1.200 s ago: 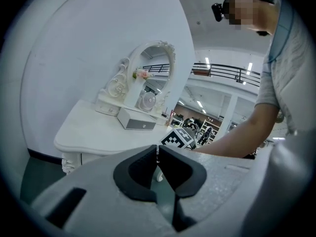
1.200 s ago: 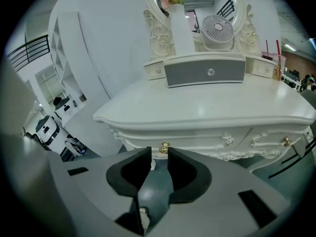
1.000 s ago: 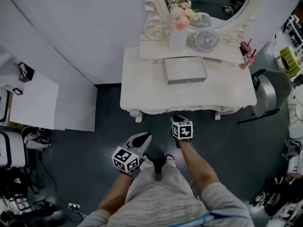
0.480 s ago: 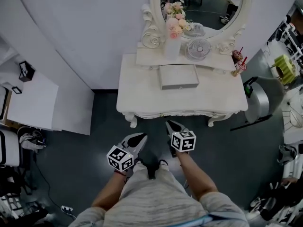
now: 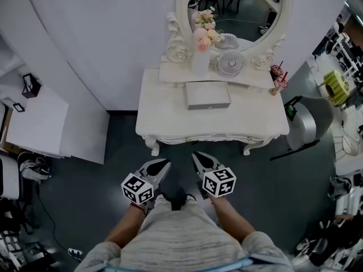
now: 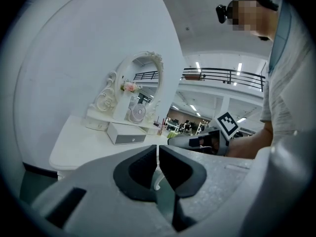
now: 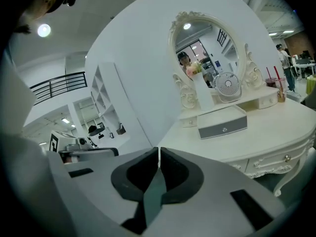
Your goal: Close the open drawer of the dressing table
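Drawn back a pace from the white desk [image 5: 170,118], the person now stands farther from it than a second ago. The small drawer [image 5: 208,96] below the oval mirror [image 5: 238,10] is still pulled out over the desk top, its grey front facing the room. The closing push, by the look of it, has not begun, and the gap must first be made up. The left gripper [image 5: 163,164] and the right gripper [image 5: 197,155] hang low before the person's legs, well short of the desk's edge. The fingers of both are pressed together, grasping nothing and touching nothing.
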`<state>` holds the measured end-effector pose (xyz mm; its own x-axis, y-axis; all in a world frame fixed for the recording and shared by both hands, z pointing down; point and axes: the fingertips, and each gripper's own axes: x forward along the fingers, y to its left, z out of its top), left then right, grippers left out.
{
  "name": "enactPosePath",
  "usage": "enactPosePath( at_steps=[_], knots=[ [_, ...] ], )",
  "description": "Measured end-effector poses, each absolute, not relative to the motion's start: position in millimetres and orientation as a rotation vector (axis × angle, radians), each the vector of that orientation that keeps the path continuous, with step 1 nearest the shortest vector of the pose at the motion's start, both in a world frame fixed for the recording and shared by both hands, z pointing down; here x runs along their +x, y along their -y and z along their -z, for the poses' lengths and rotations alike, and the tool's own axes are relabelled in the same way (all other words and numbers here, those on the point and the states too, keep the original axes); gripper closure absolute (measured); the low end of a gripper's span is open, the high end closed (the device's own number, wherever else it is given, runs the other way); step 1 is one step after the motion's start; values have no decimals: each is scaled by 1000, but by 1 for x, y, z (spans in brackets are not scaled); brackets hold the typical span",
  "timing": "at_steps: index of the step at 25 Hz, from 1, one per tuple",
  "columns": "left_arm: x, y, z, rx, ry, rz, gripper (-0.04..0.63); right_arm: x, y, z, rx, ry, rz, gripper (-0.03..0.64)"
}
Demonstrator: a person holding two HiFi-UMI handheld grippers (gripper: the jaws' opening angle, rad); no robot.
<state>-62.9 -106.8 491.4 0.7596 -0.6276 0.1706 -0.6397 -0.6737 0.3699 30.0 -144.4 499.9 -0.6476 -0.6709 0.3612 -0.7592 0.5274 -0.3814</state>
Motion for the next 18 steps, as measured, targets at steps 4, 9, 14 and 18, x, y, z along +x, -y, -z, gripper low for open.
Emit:
enactPosePath(
  at_steps=[4, 9, 14, 18],
  knots=[
    [-63, 102, -480, 2530, 951, 7, 577, 33, 130, -479, 1194, 2641, -782, 598],
    [-61, 98, -462, 2544, 943, 42, 577, 38, 116, -458, 1185, 2685, -769, 601],
    [-55, 96, -448, 2565, 930, 58, 577, 44, 110, -445, 1195, 2703, -767, 604],
    [-50, 94, -438, 2582, 921, 71, 577, 45, 106, -436, 1191, 2716, -753, 604]
  ],
)
